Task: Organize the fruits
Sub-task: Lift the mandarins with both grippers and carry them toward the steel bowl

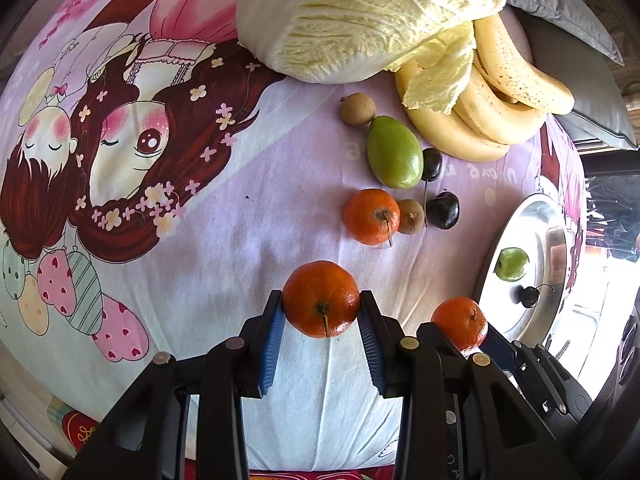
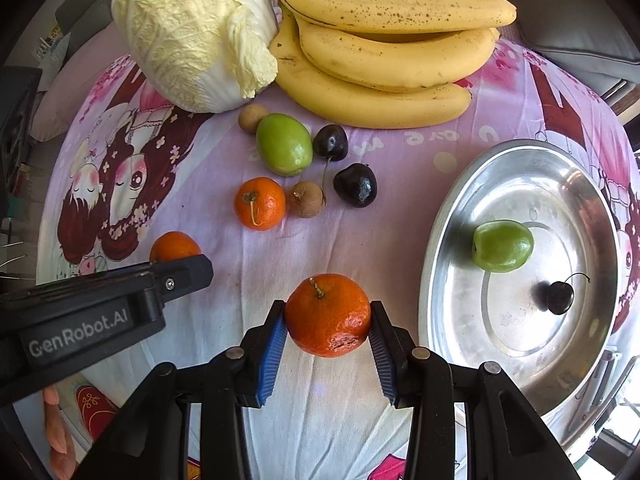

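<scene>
Left gripper clamped on mandarin, blue pads pressing fruit at 9 and 3 o'clock, stem facing camera. Right gripper clamped on second mandarin same way, pads on both sides. Both fruits held above pink cartoon cloth. Steel tray at 3 o'clock of right gripper, holding green fruit and cherry. Third mandarin on cloth at 11 o'clock of right gripper. Bananas and cabbage at 12 o'clock, far edge.
</scene>
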Demonstrator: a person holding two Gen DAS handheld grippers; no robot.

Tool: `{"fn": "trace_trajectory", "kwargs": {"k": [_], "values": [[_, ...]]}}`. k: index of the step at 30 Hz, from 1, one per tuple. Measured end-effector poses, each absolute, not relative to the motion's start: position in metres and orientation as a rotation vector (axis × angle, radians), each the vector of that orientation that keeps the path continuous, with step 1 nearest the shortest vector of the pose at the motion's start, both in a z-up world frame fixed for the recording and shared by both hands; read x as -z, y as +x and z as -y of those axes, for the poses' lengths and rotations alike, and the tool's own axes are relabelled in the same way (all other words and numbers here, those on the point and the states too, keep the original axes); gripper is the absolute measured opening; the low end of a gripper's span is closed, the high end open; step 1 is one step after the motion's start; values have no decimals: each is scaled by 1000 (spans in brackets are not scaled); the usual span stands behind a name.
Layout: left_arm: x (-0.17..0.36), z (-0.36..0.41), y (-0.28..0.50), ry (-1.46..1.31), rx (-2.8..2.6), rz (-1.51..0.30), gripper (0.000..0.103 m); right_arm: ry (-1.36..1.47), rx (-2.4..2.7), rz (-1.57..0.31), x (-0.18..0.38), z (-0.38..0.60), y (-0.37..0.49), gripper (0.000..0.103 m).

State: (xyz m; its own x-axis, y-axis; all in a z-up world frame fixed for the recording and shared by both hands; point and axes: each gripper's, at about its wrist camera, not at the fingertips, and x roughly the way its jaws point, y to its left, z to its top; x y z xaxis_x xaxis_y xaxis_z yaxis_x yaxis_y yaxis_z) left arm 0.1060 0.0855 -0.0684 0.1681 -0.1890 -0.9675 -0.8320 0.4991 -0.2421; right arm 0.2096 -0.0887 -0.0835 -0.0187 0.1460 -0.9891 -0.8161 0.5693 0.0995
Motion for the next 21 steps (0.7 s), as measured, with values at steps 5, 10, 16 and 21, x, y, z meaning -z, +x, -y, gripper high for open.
{"fn": "trace_trajectory", "kwargs": {"k": [5, 10, 16, 21], "values": [[51, -72, 109, -969, -584, -1346, 38, -618, -849, -1369, 69, 101, 212, 43], [32, -57, 117, -948, -591, -1343, 38, -598, -848, -1366, 54, 114, 225, 43], [14, -39, 134, -928, -598, -1341, 38, -573, -843, -1364, 55, 119, 231, 43], [6, -25, 149, -899, -587, -1346, 38, -550, -834, -1356, 49, 128, 241, 43]]}}
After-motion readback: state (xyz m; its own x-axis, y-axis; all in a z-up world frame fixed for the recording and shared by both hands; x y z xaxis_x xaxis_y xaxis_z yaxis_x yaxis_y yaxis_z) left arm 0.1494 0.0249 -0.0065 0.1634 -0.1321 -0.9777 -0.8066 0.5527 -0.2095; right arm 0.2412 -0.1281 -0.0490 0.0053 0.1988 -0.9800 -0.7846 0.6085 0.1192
